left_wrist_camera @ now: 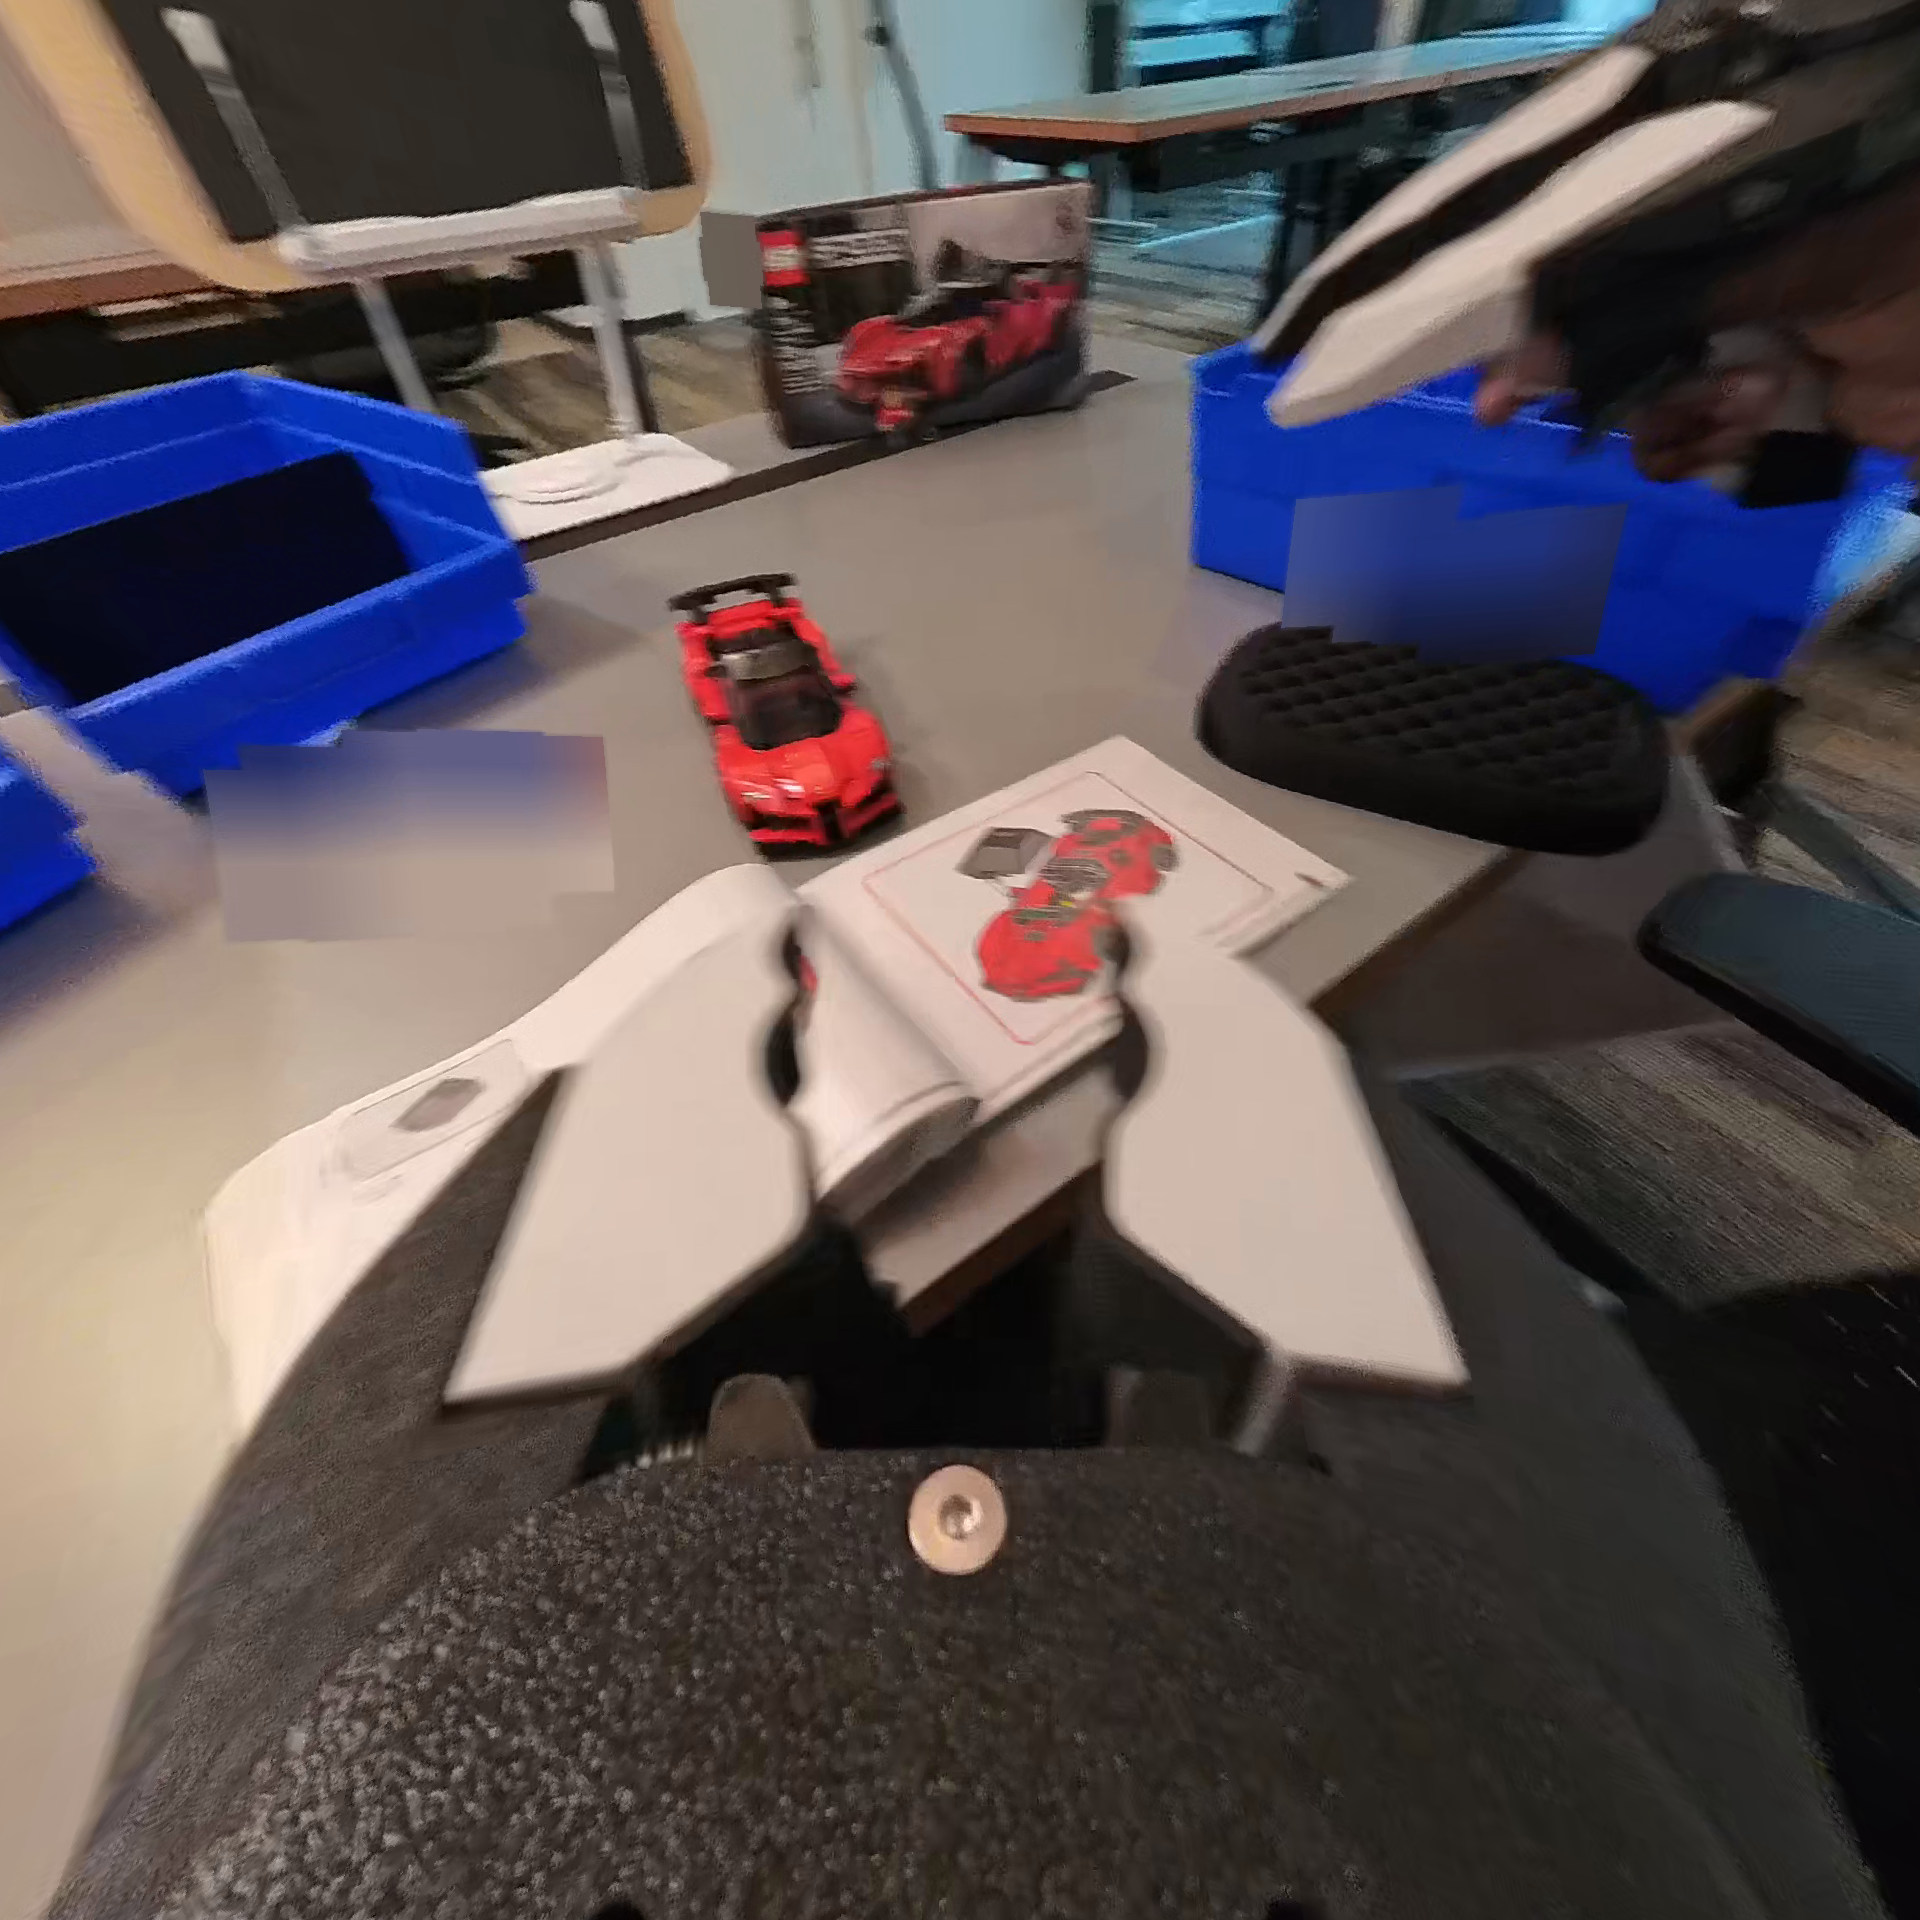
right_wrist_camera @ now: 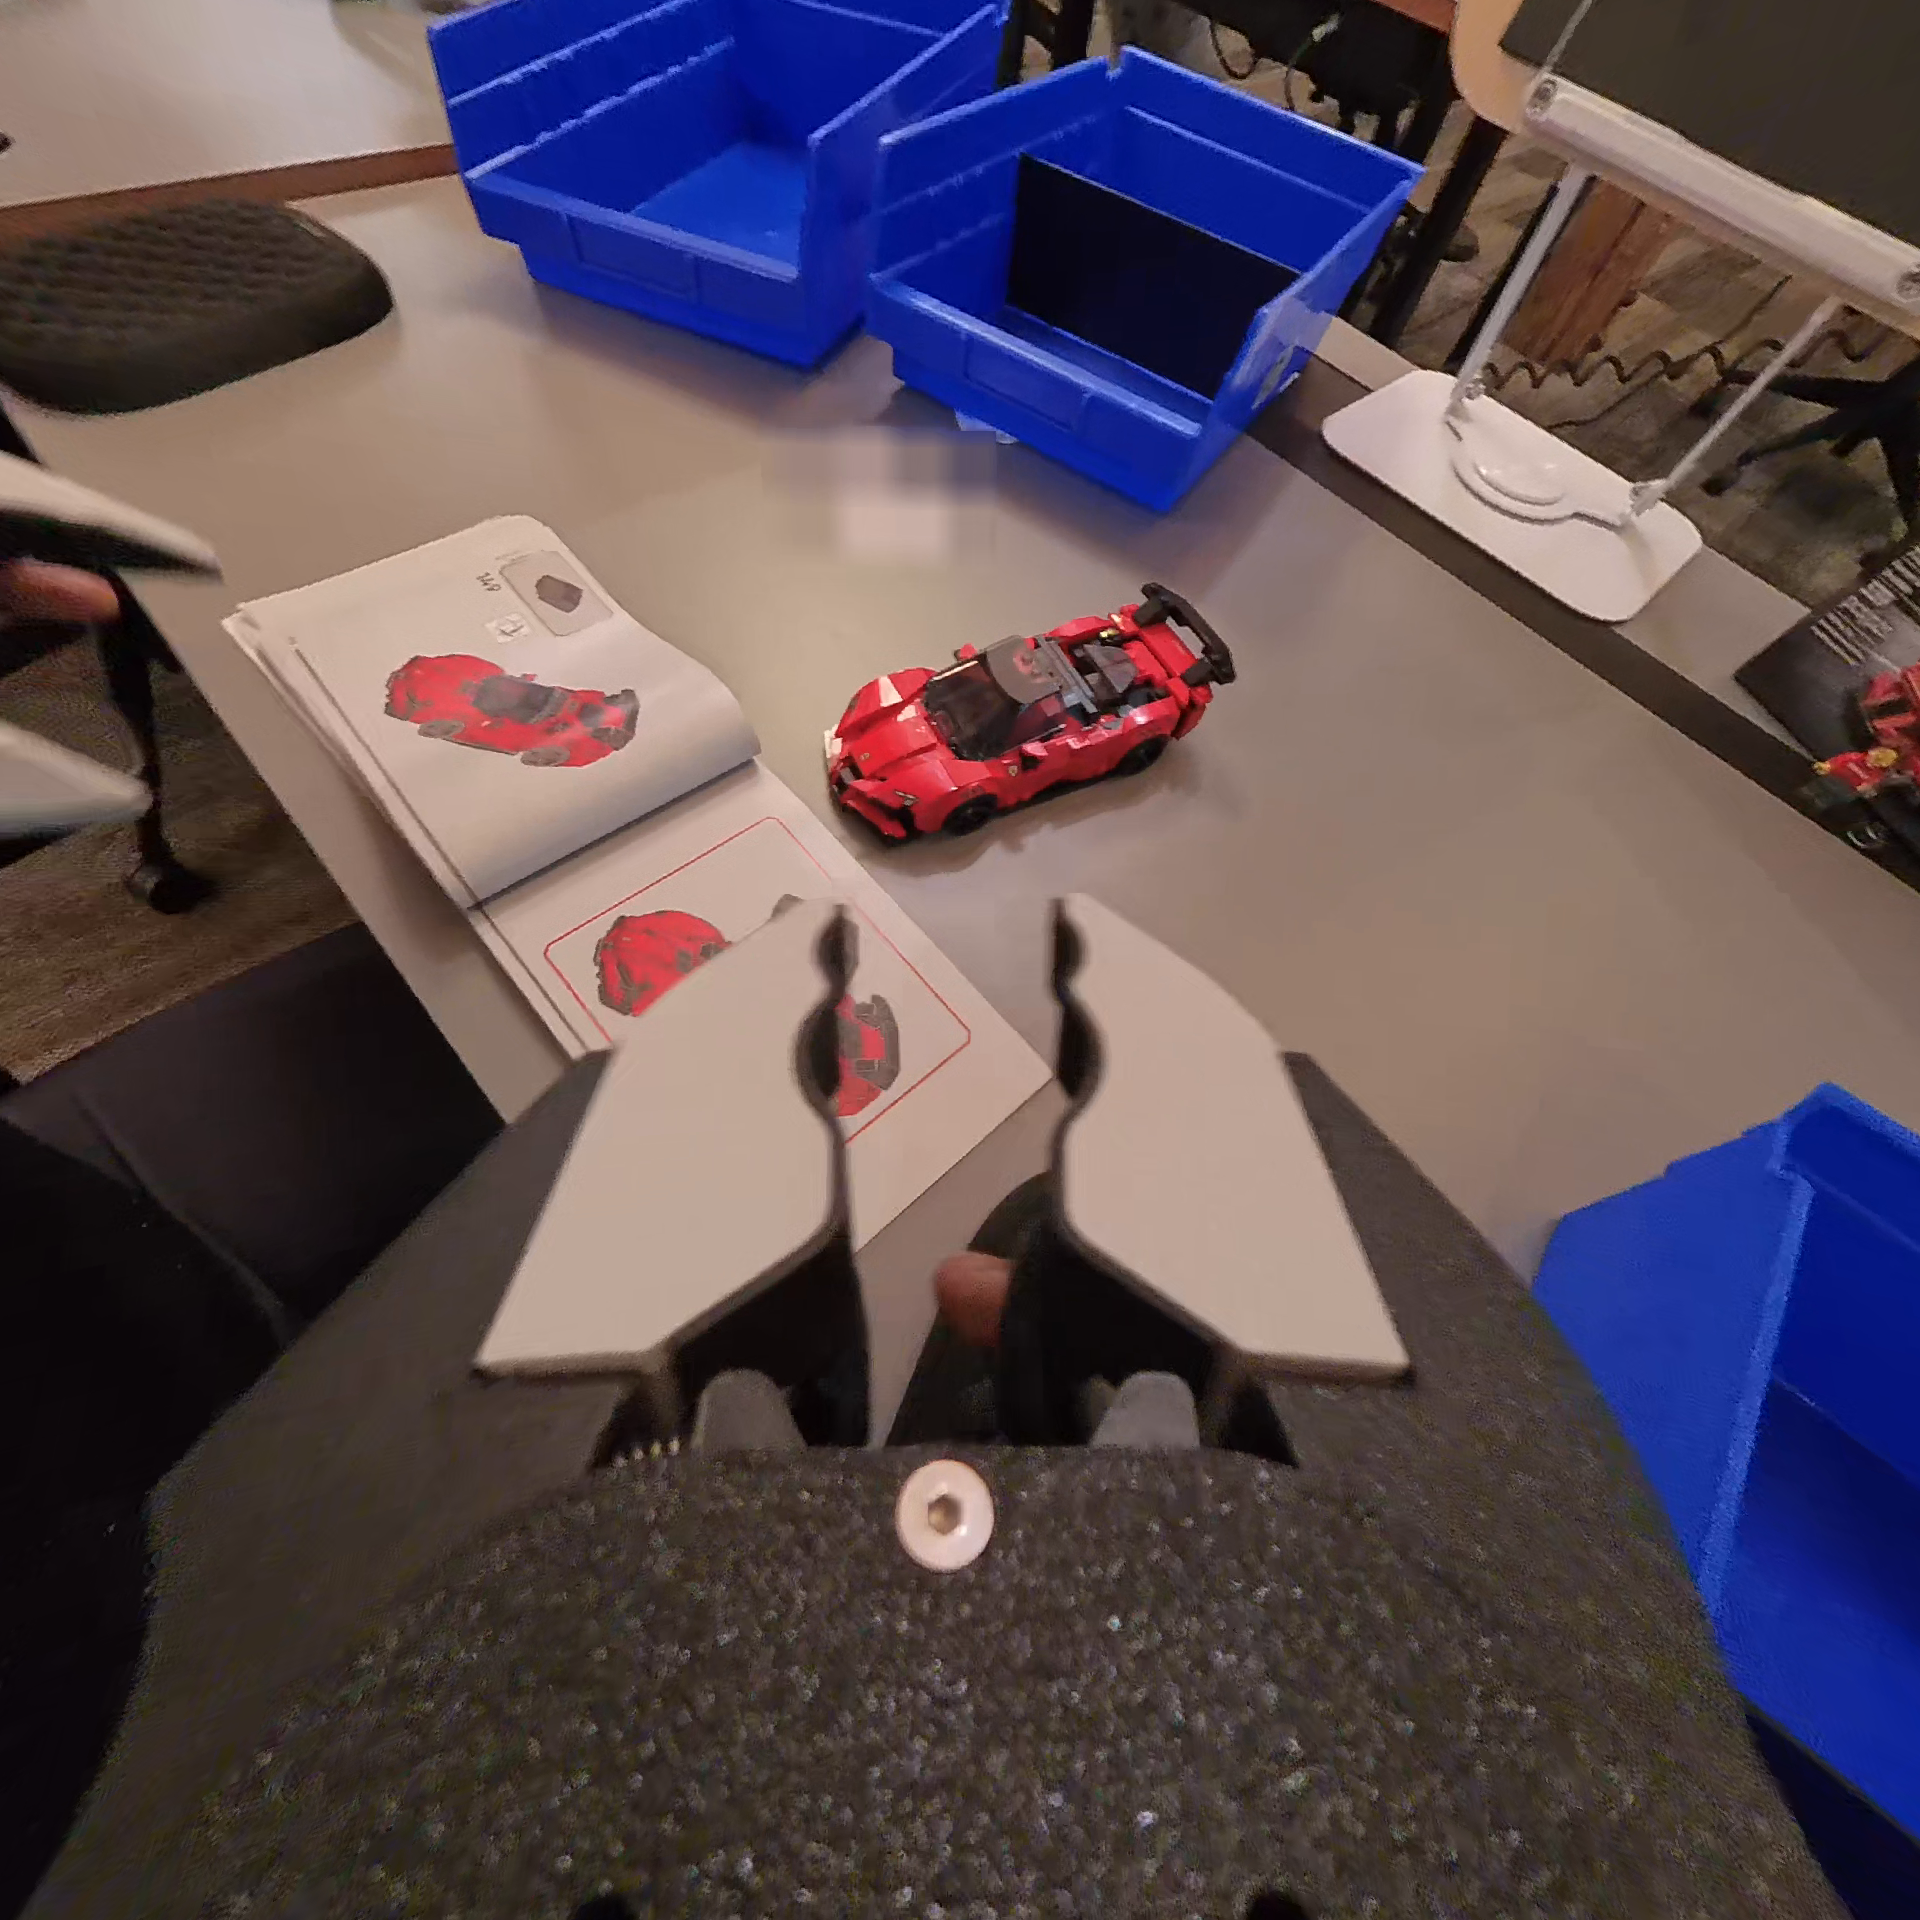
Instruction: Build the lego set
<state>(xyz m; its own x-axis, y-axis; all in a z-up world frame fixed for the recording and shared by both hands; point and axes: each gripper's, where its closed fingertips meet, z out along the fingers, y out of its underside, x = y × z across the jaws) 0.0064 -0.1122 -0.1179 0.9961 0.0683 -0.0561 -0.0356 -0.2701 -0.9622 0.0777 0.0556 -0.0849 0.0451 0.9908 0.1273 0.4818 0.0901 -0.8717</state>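
The left gripper hovers low over the near edge of a grey table with its two pale jaws spread wide and nothing between them. Directly under it lies an open instruction booklet, one page curling up between the jaws, the other showing a drawing of a red car.

The right gripper is also above the table, its jaws parted by a narrower gap and holding nothing. Its left jaw overlaps the lower page of the booklet in the right wrist view.

Just beyond the booklet, a red toy car made of bricks stands on its wheels on the bare tabletop, apart from both grippers. It has a dark windscreen and a black rear wing.

Further out, two blue plastic bins sit side by side and touching at the far side of the table, and a third blue bin lies near the right gripper. A black dimpled pad rests by the table edge. The set's box, bearing a picture of a red car, stands upright at the back, near a white lamp base.
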